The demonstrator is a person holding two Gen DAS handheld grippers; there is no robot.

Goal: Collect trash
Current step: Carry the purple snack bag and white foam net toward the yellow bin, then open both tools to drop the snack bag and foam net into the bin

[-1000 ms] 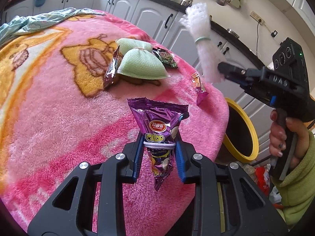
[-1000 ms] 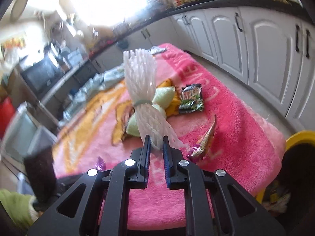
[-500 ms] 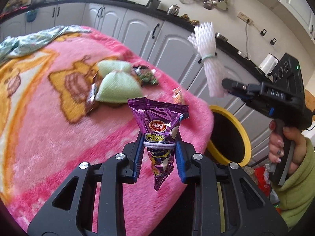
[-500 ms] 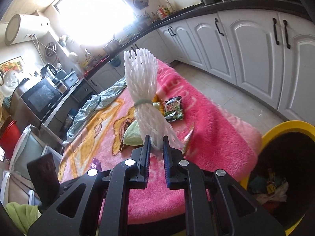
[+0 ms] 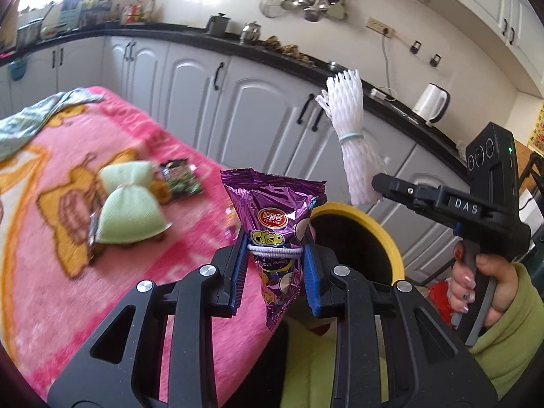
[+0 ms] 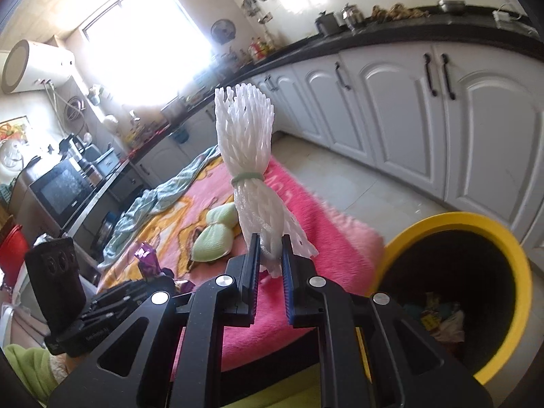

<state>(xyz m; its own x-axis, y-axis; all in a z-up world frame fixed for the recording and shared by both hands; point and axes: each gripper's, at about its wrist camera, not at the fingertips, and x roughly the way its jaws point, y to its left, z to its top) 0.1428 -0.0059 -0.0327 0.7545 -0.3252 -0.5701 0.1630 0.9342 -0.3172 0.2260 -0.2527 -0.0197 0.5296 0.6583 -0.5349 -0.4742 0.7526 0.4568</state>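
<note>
My left gripper [image 5: 274,260] is shut on a purple crisp bag [image 5: 275,210] bound with a white band, held above the table's right edge. My right gripper [image 6: 269,268] is shut on a white foam net bundle [image 6: 250,156] tied with a green band; the bundle also shows in the left wrist view [image 5: 350,136], above the yellow-rimmed trash bin [image 5: 384,241]. The bin [image 6: 503,238] stands on the floor just right of the table, with trash inside. A green wrapper [image 5: 178,180] and a green tied pouch [image 5: 127,214] lie on the pink blanket [image 5: 40,272].
White kitchen cabinets [image 5: 258,108] run behind the table under a black counter. A blue-green cloth [image 6: 149,204] lies at the table's far end. A microwave [image 6: 57,190] stands at the left in the right wrist view. Tiled floor [image 6: 357,183] lies between table and cabinets.
Both grippers have moved right, off the table's middle toward the bin, each still holding its item. The bin now fills more of both views.
</note>
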